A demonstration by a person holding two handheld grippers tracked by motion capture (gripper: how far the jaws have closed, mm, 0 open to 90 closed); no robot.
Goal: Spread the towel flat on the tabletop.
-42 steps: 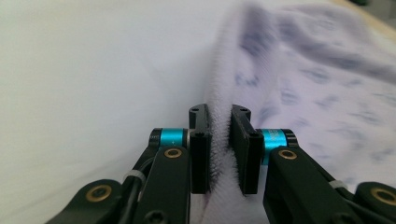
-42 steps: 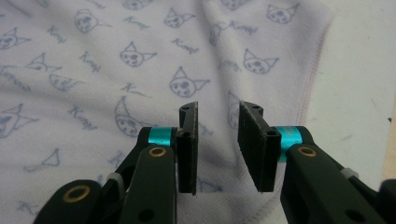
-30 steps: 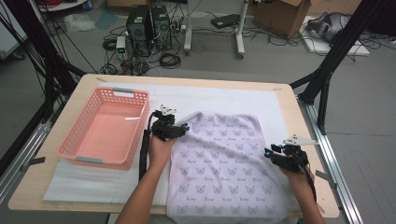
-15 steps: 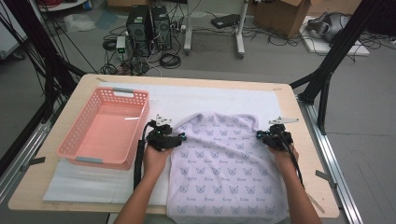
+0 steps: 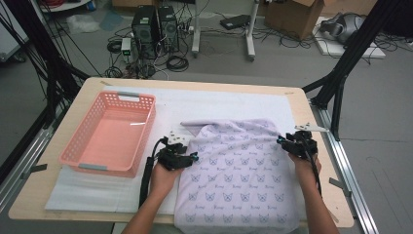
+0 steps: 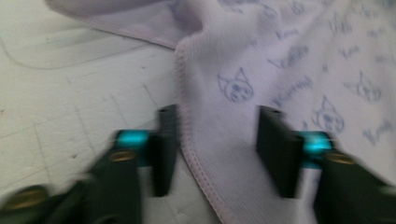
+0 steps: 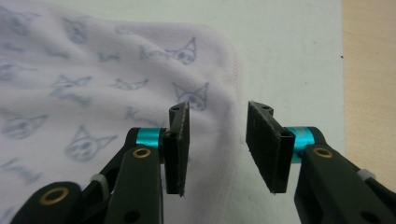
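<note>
We set the left gripper [image 6: 217, 149] and right gripper [image 7: 218, 144] astride opposite side hems of the towel [image 5: 238, 175], left jaws just closing, right jaws just reopening, neither clamped, ready to grip both edges for folding.

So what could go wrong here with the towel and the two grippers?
Both grippers straddle an edge of the towel with pads not pressing.

1. The left gripper has just been closing with only the hem between its jaws; it may catch just the hem and slip.
2. The right gripper has just been opening at the corner, which could drop.
3. The far edge is already rumpled, so an uneven pull may skew the fold.
</note>
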